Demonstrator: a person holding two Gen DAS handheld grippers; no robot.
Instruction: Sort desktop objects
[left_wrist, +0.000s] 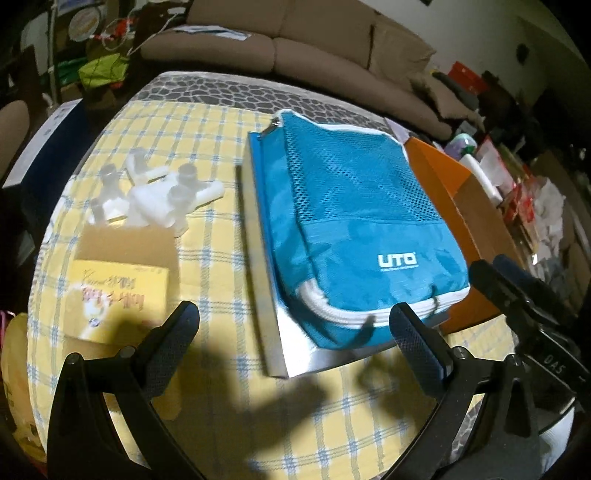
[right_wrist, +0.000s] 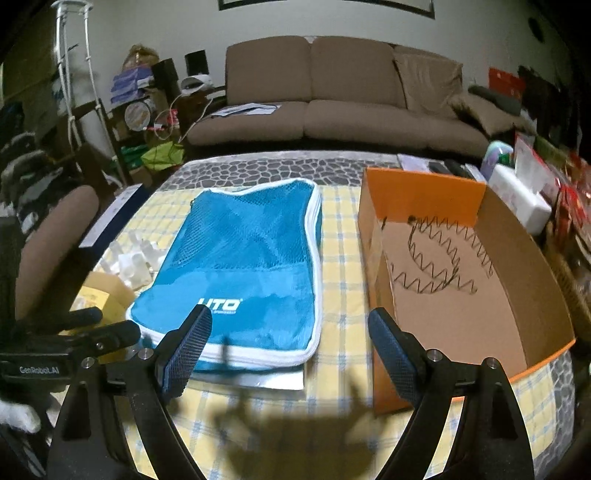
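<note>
A blue UTO pouch (left_wrist: 347, 236) with white piping lies on a flat silver-edged item (left_wrist: 269, 325) on the yellow checked cloth; the pouch also shows in the right wrist view (right_wrist: 243, 273). My left gripper (left_wrist: 295, 332) is open and empty, just short of the pouch's near edge. My right gripper (right_wrist: 290, 339) is open and empty, over the pouch's near right corner. White plastic fittings (left_wrist: 166, 192) and a yellow booklet (left_wrist: 118, 299) lie left of the pouch.
An open orange cardboard box (right_wrist: 461, 280) stands right of the pouch, holding a zigzag wire (right_wrist: 439, 258). A brown sofa (right_wrist: 340, 96) is behind the table. Clutter lines both sides. A dark box (left_wrist: 40, 147) sits at the table's left edge.
</note>
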